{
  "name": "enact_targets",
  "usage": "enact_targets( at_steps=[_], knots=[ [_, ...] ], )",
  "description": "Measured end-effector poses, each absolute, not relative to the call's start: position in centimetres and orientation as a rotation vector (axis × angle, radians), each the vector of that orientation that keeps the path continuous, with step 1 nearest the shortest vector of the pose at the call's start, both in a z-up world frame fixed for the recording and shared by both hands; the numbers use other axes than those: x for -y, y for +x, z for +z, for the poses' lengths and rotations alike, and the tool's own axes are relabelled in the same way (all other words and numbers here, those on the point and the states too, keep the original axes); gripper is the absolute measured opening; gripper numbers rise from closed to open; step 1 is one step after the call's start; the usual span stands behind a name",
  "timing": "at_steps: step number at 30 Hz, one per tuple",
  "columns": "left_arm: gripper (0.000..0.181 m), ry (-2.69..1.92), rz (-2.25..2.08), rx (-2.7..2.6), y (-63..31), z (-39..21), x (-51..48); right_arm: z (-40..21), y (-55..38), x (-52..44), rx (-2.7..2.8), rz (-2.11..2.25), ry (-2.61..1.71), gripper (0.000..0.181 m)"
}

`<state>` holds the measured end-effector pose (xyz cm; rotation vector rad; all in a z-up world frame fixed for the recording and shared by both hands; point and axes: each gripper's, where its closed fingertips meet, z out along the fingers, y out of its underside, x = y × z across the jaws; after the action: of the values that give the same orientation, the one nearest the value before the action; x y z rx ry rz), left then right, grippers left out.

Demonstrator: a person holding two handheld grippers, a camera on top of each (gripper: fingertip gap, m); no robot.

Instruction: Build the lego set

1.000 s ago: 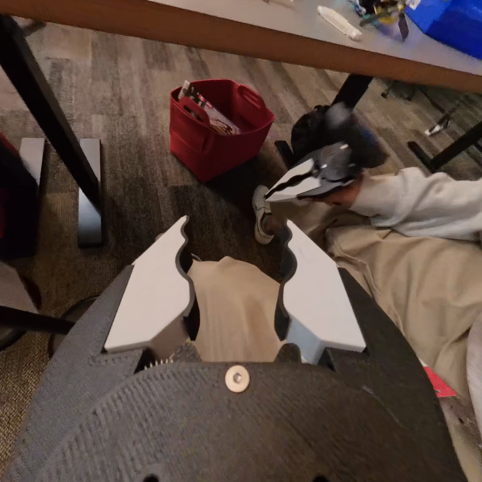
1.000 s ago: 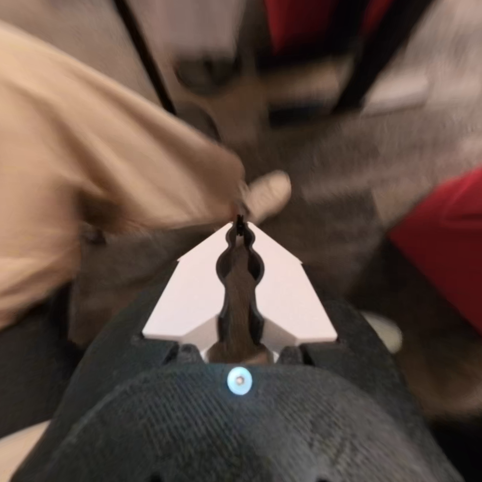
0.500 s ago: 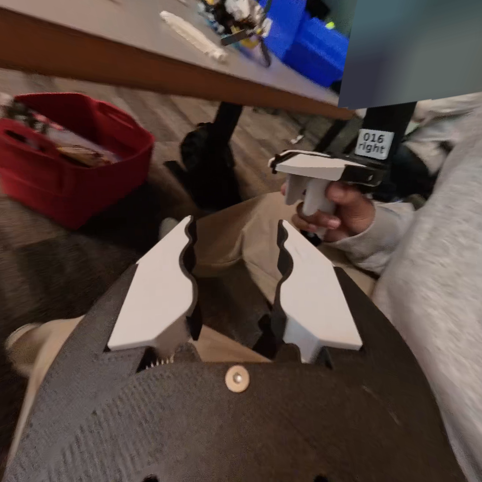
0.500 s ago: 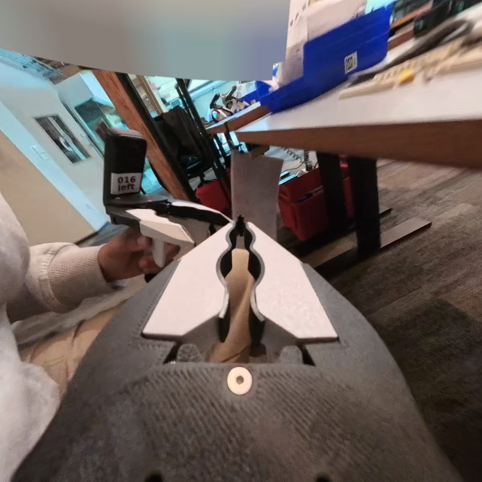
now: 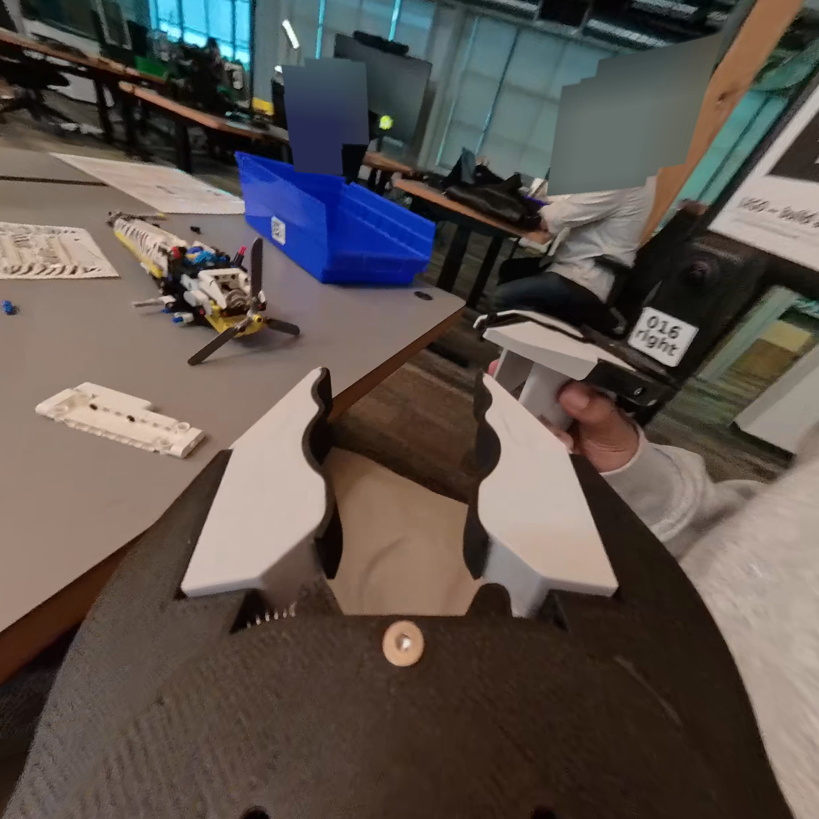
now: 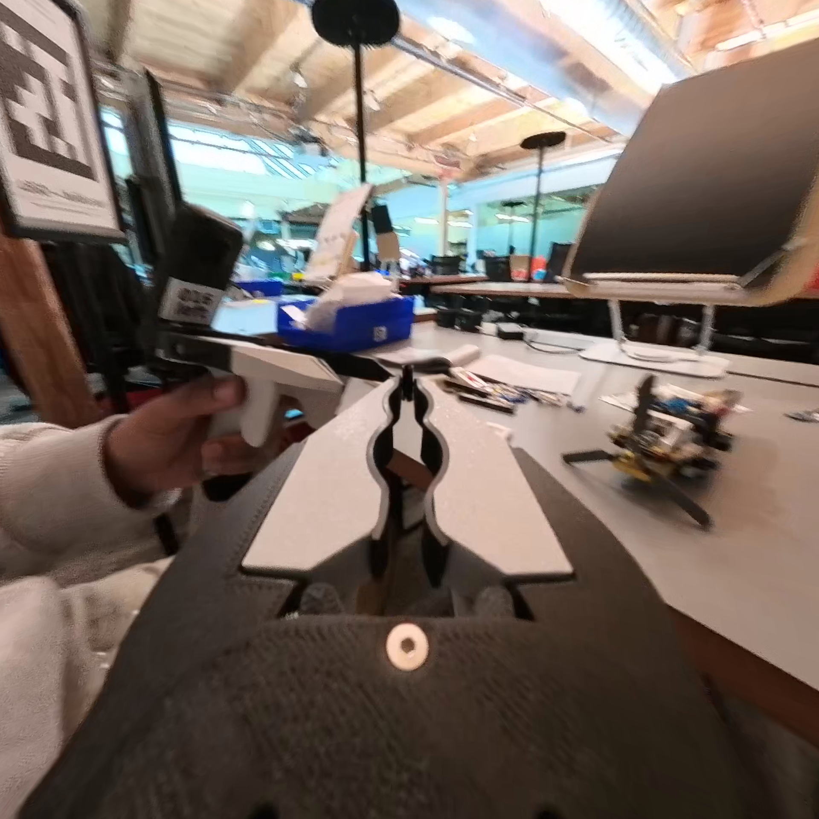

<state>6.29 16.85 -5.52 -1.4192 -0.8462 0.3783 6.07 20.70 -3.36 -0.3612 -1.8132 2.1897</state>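
We hold the left gripper [image 5: 402,390] off the near corner of the grey table [image 5: 79,478], jaws spread wide, nothing between them; a tan trouser leg shows through the gap. The right gripper [image 6: 407,384] has its tips pressed together, and a tiny dark bit sits at the tips, but we cannot tell if it is a piece or part of the pads.

The lego plane [image 5: 208,283], half built, lies on the table well ahead of the left gripper, one black three-blade propeller facing us. In the right wrist view the same model [image 6: 664,443] is blurred, off to the right of the tips. One white flat lego panel [image 5: 119,421] lies alone near the table edge, between us and the plane, apart from it. Two printed sheets [image 5: 48,257] lie farther left, the nearer one cut off by the frame. One blue bin [image 5: 337,235] stands behind the plane at the far edge, and its contents are hidden from this side. A few tiny blue bits [image 5: 8,306] sit at the left border.

A hand [image 5: 598,425] grips the right tool's white trigger, beside the left gripper's right finger, not touching. A seated person in a pale top [image 5: 589,239] is at another table behind. In the right wrist view a dark tilted screen on a stand [image 6: 691,199] stands on the table, and loose parts [image 6: 496,390] past the tips are too smeared to count.
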Motion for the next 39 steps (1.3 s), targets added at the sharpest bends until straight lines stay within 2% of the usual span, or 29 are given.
enact_targets(
  at_steps=[6, 9, 16, 21, 24, 29, 34, 39],
  knots=[
    [0.063, -1.567, 0.481, 0.97, 5.6, -12.0, -16.1, -8.1, 3.3, -21.5, 1.904, 2.038, -0.495, 0.002],
    [0.05, -1.579, 0.631, 1.113, 4.0, -14.4, -12.7, -9.9, 1.5, -19.9, 1.976, 1.938, -0.493, 0.003],
    [0.052, -1.738, 0.738, 1.138, -2.9, -13.8, -8.9, -11.2, -4.4, -14.0, 2.326, 1.639, -0.298, 0.003],
    [0.054, -1.818, 0.582, 1.11, -4.9, -15.1, -10.8, -13.3, -6.5, -13.2, 2.502, 1.413, -0.272, 0.003],
    [0.055, -1.846, 0.647, 1.107, -5.4, -15.6, -10.7, -16.2, -6.6, -13.6, 2.632, 1.192, -0.257, 0.003],
    [0.053, -1.976, 0.78, 1.046, -5.5, -16.2, -10.5, -16.4, -7.1, -12.5, 2.623, 1.241, -0.277, 0.004],
    [0.053, -1.948, 0.821, 1.057, -4.8, -15.3, -9.1, -16.0, -7.4, -12.5, 2.587, 1.217, -0.23, 0.014],
    [0.06, -1.806, 0.659, 1.089, -4.0, -14.3, -9.9, -15.8, -7.3, -12.8, 2.512, 1.194, -0.173, 0.016]
  ],
)
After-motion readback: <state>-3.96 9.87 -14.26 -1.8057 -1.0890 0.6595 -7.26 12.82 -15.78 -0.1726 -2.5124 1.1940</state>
